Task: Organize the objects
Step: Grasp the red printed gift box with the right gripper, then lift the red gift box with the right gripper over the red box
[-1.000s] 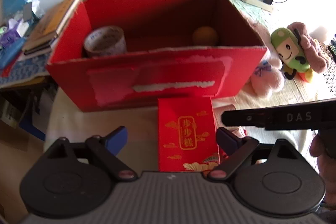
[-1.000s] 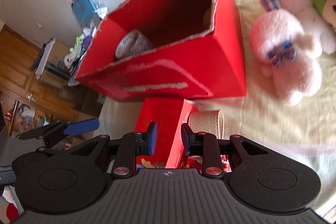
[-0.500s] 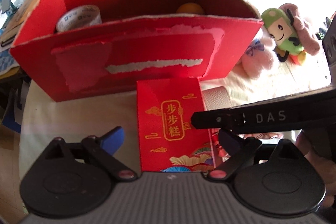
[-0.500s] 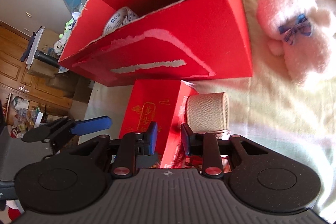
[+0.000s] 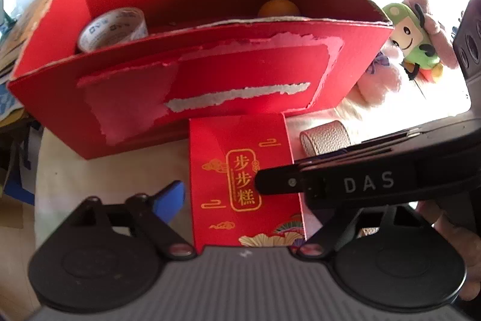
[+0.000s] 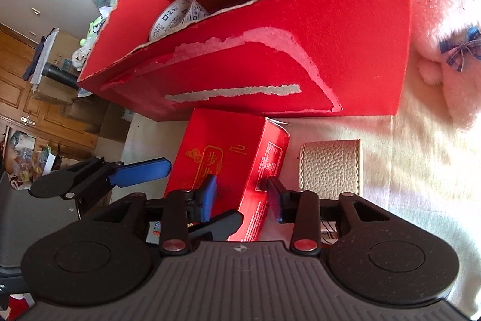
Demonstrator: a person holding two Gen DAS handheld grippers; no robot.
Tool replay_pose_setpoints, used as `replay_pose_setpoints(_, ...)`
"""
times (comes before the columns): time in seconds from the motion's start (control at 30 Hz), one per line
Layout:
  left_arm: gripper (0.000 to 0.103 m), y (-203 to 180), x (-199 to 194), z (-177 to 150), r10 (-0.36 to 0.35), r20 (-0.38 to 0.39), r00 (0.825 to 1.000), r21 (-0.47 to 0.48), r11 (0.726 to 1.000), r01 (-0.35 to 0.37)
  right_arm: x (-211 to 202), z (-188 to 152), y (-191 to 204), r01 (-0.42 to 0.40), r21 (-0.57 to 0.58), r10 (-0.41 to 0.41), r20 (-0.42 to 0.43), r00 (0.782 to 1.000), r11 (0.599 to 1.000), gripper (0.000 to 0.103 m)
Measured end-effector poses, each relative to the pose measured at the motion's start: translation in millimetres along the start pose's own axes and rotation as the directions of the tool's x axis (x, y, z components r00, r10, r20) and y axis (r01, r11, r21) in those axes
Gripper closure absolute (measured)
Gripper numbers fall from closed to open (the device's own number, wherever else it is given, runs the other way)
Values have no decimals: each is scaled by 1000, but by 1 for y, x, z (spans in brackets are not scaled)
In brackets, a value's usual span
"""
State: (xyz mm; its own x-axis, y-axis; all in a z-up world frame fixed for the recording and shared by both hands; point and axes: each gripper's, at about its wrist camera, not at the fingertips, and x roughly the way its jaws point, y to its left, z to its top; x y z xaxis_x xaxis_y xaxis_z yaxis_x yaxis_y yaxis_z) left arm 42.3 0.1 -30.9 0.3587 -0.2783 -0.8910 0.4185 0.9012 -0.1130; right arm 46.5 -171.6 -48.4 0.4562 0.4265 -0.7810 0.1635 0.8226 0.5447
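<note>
1. Red card makes up the small gift box [image 5: 243, 179], printed with gold Chinese characters; it lies flat on the cream cloth of the table [image 6: 421, 188], its long axis running from the claws toward the big box, its far short end right at that box's front wall.
2. The large red cardboard box [image 5: 210, 74] stands open-topped with torn edges and a peeled strip on its front; inside are a tape roll [image 5: 114, 27] in the left end and an orange ball [image 5: 278, 8] toward the right end.
3. The left claw [image 5: 240, 194] straddles the gift box, its jaws closing; the blue left finger [image 5: 170, 200] is apart from the box's side, while the other finger is hidden behind the right tool.
4. The right claw [image 6: 242, 197] has its jaws opening around the gift box's near right corner; neither blue pad clearly presses the card.
5. A beige leather roll [image 6: 330, 167] lies just beside the gift box on its right.
6. A pink plush rabbit [image 6: 445, 29] and a green plush toy [image 5: 412, 35] lie off the large box's right end.
</note>
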Motion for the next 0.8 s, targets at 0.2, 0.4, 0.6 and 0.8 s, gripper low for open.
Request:
replay_pose_setpoints(0.2,23,5,4,2,-42,-6,999,3,999,42,5,1,-6,0,51,0,-15,1000,999,50)
replay_pose_setpoints(0.4,24,4,3,0,-47,0,999,8,999,47,1,-1,-11,-3,72,4,-15,1000,997,50)
replay_pose_setpoints(0.6,29,1,-11,-6,-40,14,999,1,999,40,-10,-3,-12,-24,55,26,-22,999,998,51)
replay_pose_setpoints(0.8,29,-3,-33,-14,-22,50,999,-24,999,23,-20,-5,-5,-63,20,64,-27,998,998,52)
